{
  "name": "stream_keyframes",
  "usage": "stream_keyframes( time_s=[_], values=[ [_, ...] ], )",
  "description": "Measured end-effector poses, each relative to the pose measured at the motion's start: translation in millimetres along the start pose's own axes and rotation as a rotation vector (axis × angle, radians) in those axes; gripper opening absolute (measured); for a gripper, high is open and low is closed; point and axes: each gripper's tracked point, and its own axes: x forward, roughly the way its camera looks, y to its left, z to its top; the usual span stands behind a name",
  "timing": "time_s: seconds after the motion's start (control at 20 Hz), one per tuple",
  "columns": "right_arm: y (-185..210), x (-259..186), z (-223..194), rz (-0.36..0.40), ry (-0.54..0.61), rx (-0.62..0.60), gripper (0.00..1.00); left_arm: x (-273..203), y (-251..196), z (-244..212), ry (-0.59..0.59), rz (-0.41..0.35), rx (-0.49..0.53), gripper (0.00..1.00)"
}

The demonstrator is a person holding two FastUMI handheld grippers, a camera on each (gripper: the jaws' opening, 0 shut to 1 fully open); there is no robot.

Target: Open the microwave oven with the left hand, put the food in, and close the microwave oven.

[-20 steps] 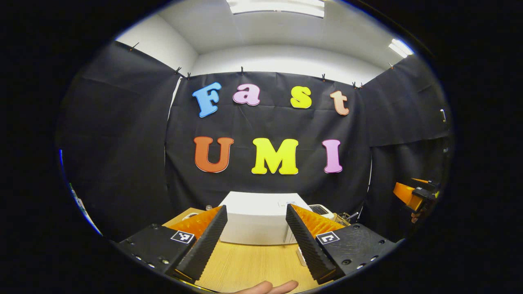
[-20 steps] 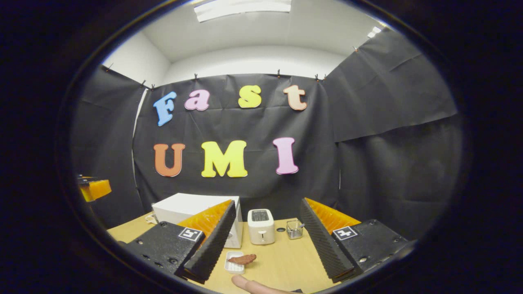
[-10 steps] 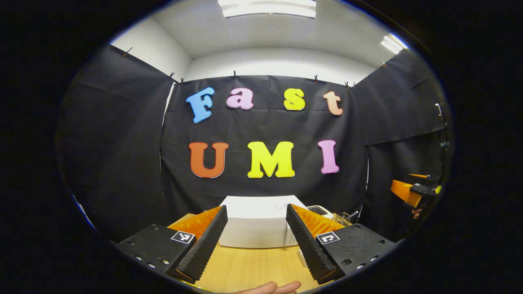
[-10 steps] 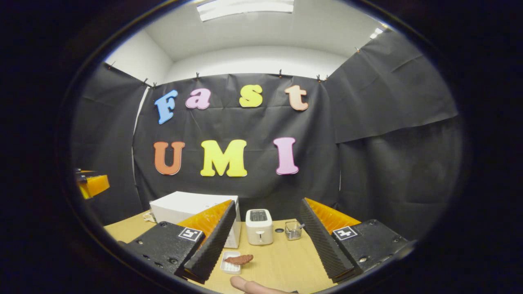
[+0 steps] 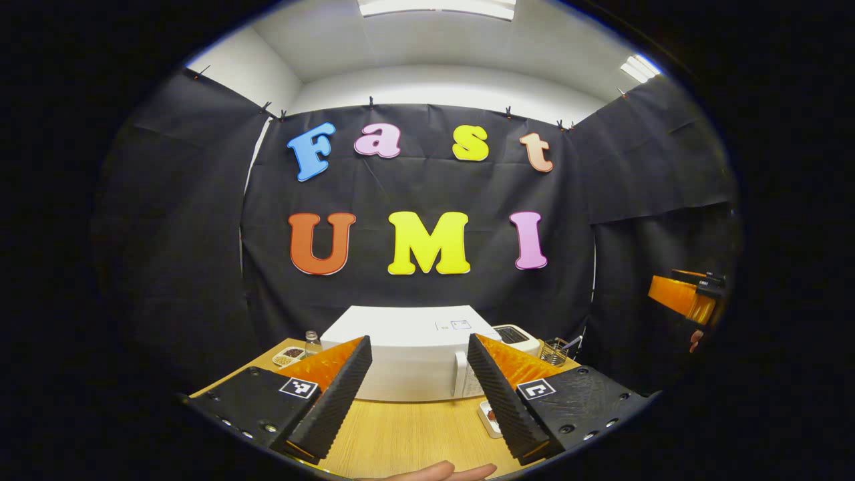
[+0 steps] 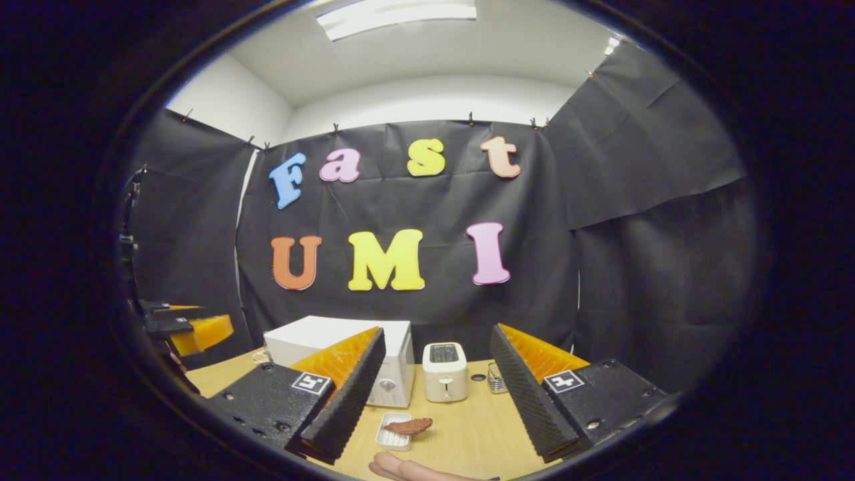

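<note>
Microwave oven [image 5: 407,361]: white box, door shut, on wooden table [image 5: 401,434].

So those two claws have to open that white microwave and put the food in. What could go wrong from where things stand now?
The microwave is shut, and its handle is a thin strip by the right edge; the open left claw might slip off it.

The food overhangs its small white tray, so the open right claw could knock it off.

The toaster stands close beside the microwave, so a claw might bump it.
</note>
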Motion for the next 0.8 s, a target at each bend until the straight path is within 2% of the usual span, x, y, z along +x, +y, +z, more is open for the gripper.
stream_keyframes(
  time_s=[0.15,0.35,0.4,0.45,0.5,0.55,0.8],
  values=[
    [-4,3,2,0.017,-0.016,-0.004,0.9,34,-14,-37,0.057,-0.021,0.013,0.92],
    [-22,6,3,0.017,-0.034,0.011,0.9,81,-34,-87,0.119,-0.053,-0.019,0.93],
    [-27,7,3,0.01,-0.042,0.011,1.0,93,-36,-98,0.128,-0.056,-0.027,0.93],
    [-31,9,2,0.005,-0.046,0.013,1.0,104,-38,-109,0.137,-0.052,-0.028,0.93],
    [-34,11,2,0.0,-0.045,0.015,0.9,117,-39,-119,0.142,-0.05,-0.028,0.93],
    [-37,13,-1,0.002,-0.038,0.017,1.0,126,-41,-128,0.145,-0.049,-0.025,0.93],
    [-51,21,-5,0.0,-0.031,-0.001,1.0,164,-66,-159,0.139,-0.089,-0.039,0.93]
  ],
)
